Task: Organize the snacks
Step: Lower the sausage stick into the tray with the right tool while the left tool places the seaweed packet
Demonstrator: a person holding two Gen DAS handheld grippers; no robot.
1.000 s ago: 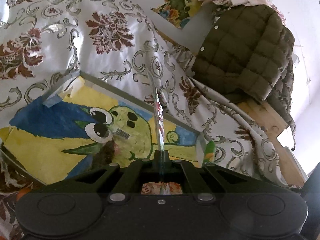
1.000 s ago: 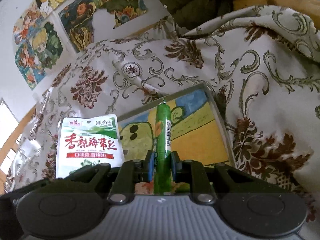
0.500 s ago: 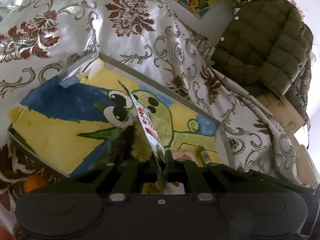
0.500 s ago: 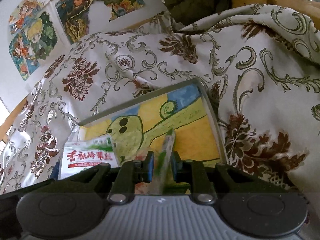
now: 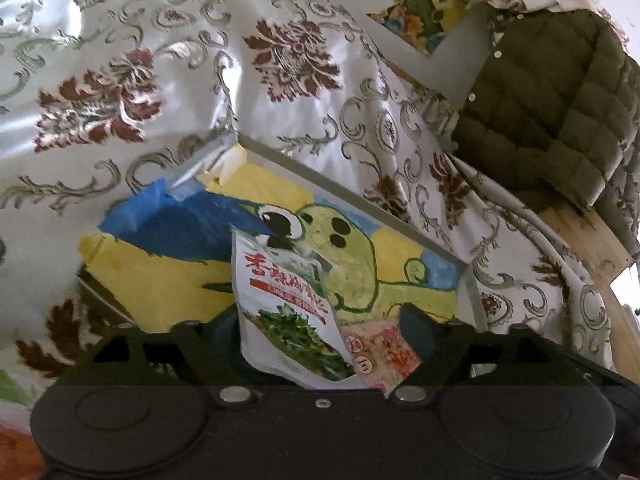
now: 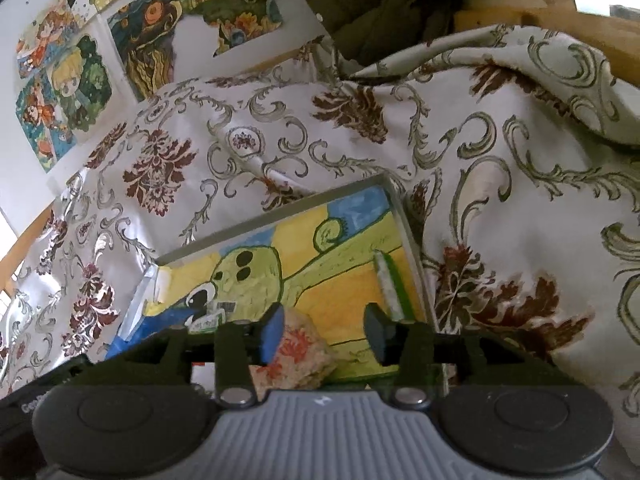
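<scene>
Brocade cloth (image 5: 168,60), white with brown flowers and grey scrolls, covers the surface where a shallow tray (image 5: 360,196) sits, its floor painted with a green cartoon creature on yellow and blue. Over the tray's near end hangs the left gripper (image 5: 320,328), its jaws just sprung wide apart. Between them a white seaweed snack packet (image 5: 280,304) with red lettering leans over the tray floor, and neither pad presses on it. Beside that packet, partly under it, lies a pale packet with orange print (image 5: 384,348).

To the right, the right gripper (image 6: 324,332) has also just been opening; its blue pads stand apart with nothing gripped. A green stick snack (image 6: 390,284) lies loose on the tray floor, along the right wall, just beyond the right-hand pad. An olive quilted jacket (image 5: 552,112) is heaped beyond the cloth, and colourful drawings (image 6: 72,80) hang on the wall.
</scene>
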